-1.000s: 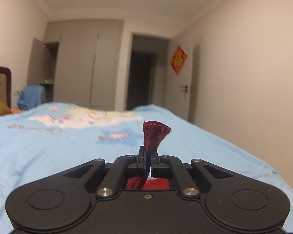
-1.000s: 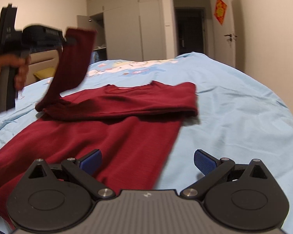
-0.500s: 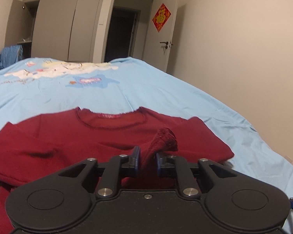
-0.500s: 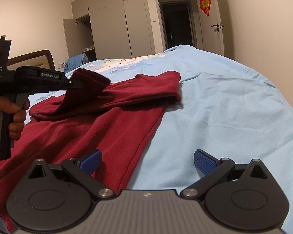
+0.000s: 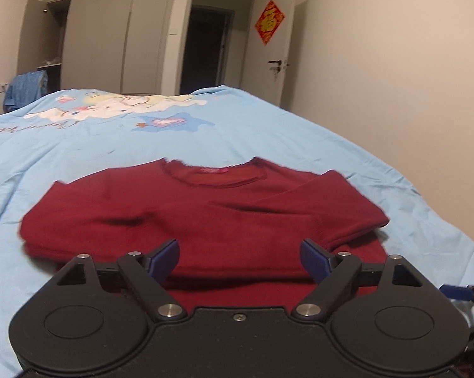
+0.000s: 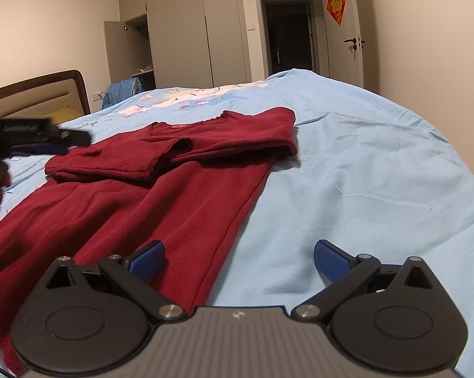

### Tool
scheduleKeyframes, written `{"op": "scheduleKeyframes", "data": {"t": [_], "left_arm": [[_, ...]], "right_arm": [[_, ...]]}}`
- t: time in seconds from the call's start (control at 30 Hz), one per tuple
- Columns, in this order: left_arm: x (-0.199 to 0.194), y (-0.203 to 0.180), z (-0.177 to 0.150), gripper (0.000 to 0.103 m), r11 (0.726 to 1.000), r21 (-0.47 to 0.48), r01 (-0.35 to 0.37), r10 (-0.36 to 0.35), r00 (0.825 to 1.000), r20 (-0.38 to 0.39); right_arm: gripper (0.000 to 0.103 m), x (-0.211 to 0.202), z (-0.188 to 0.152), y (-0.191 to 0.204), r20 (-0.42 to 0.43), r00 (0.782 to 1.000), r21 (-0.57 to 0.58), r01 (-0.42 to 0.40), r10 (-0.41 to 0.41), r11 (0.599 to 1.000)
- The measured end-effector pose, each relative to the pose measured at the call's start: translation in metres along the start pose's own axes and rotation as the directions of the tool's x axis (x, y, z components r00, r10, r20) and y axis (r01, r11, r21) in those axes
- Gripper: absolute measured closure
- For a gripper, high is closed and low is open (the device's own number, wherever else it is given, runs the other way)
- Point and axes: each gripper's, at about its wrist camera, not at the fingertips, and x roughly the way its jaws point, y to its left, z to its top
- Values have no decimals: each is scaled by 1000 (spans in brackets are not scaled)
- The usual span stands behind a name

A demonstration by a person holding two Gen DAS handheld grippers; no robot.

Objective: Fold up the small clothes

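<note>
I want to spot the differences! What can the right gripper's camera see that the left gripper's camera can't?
Only the right wrist view shows the loose sleeve cuff lying folded across the dark red sweater, the wooden headboard, and the open right gripper. Only the left wrist view shows the open left gripper from behind. Both show the sweater, the light blue bedsheet and the red door decoration.

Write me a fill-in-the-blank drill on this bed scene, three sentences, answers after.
1. The sweater lying on the bed is dark ____.
2. The left tool is open and holds ____.
3. The bedsheet under the sweater is light ____.

Answers: red; nothing; blue
</note>
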Motion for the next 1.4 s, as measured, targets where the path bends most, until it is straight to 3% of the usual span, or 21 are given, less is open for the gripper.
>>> {"op": "scheduleKeyframes", "data": {"t": [0.23,0.43,0.67,0.83,0.97,1.17,1.4], "left_arm": [[-48,45,-32,8,986,-54,-158,155,986,-64],[-87,81,-66,4,961,-130,-242,221,963,-156],[-118,79,-94,4,964,-112,-239,218,961,-172],[-130,69,-102,13,973,-98,-208,189,967,-168],[-134,65,-103,22,975,-114,-190,169,971,-166],[-117,72,-83,20,974,-75,-215,204,969,-138],[-50,102,-45,19,927,101,-362,371,923,-97]], "right_arm": [[0,-4,-3,3,-8,1000,6,9,-9,1000],[0,-16,-9,11,-12,1000,5,8,-8,1000],[0,-36,-23,30,-25,1000,-68,15,-16,998],[1,-54,-36,46,-17,1000,-139,19,-21,990],[2,-62,-44,53,-15,1000,-154,16,-19,988],[2,-63,-45,57,-6,1000,-146,21,-22,989],[0,-42,-15,56,55,998,-141,36,-28,989]]}}
